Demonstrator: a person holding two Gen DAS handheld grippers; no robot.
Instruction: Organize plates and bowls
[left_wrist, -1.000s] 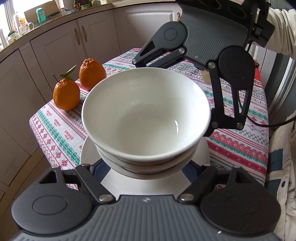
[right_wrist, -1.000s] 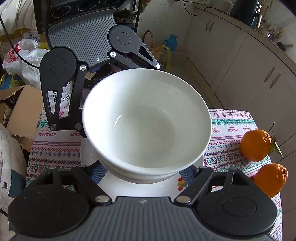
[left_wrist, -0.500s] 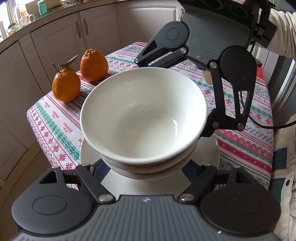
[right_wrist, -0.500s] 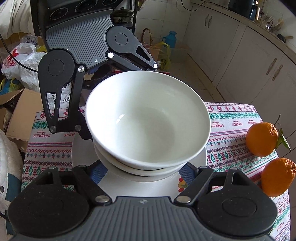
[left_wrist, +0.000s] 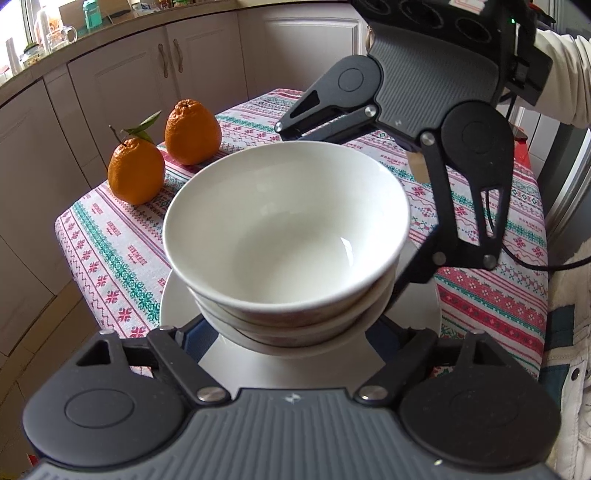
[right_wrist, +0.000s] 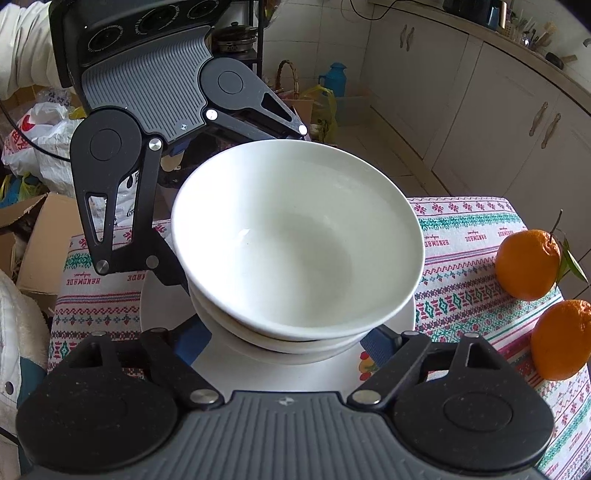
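The left gripper (left_wrist: 291, 332) and right gripper (right_wrist: 291, 339) are opening, jaws apart around the bowls (left_wrist: 288, 236). The white bowls sit stacked on a plate (left_wrist: 177, 306) on the counter (left_wrist: 110, 251). Two oranges (left_wrist: 136, 171) sit farther back.

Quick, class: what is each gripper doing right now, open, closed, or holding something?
Left gripper: opening, fingers either side of the stacked bowls, no longer pinching them.
Right gripper: opening too, letting go of the same bowls.

White bowls (left_wrist: 288, 236) nested upright on plate (left_wrist: 177, 306)
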